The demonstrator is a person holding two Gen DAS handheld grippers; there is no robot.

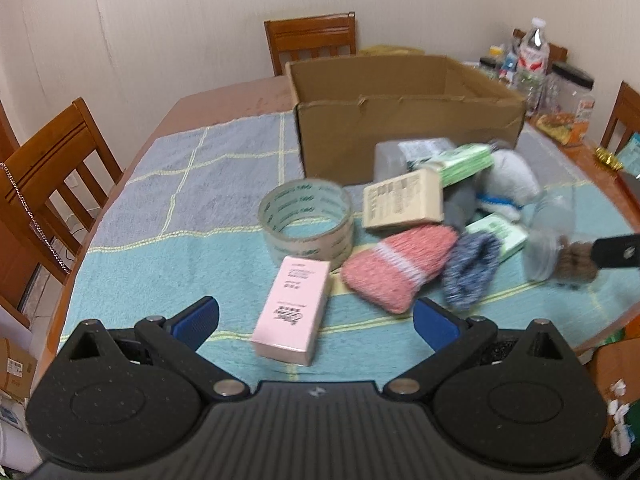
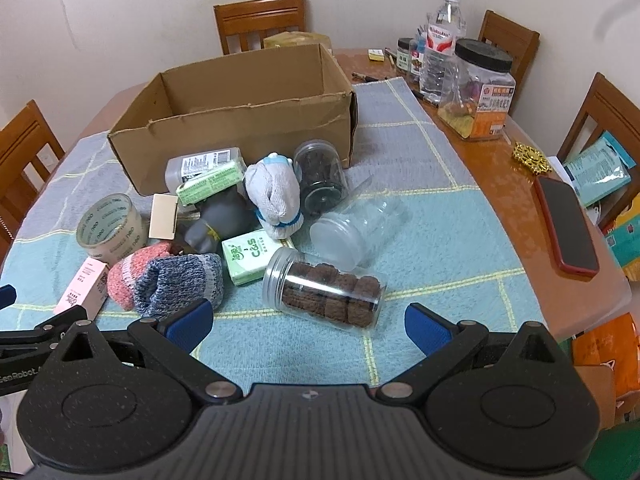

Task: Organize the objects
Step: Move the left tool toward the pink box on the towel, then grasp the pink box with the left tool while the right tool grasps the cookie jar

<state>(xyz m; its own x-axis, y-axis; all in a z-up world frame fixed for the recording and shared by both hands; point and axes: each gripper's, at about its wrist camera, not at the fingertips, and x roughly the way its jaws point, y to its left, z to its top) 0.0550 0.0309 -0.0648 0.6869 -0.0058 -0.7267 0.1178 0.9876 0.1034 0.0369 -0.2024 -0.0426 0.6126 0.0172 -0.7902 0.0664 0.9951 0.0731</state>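
An open cardboard box (image 1: 408,136) (image 2: 240,128) stands at the back of the cloth. In front of it lies a pile: a tape roll (image 1: 306,218) (image 2: 112,226), a pink box (image 1: 294,316) (image 2: 82,288), a red sock (image 1: 396,264), a blue sock (image 2: 180,284), green tissue packs (image 2: 250,256), a white sock (image 2: 276,196) and a cookie jar (image 2: 324,292) on its side. My left gripper (image 1: 316,320) is open, just short of the pink box. My right gripper (image 2: 308,320) is open, just short of the cookie jar.
An empty clear jar (image 2: 356,232) and a dark jar (image 2: 320,180) lie in the pile. A water bottle (image 2: 442,44), a big snack jar (image 2: 478,88) and a red phone (image 2: 566,224) sit at the right. Wooden chairs (image 1: 52,184) ring the table.
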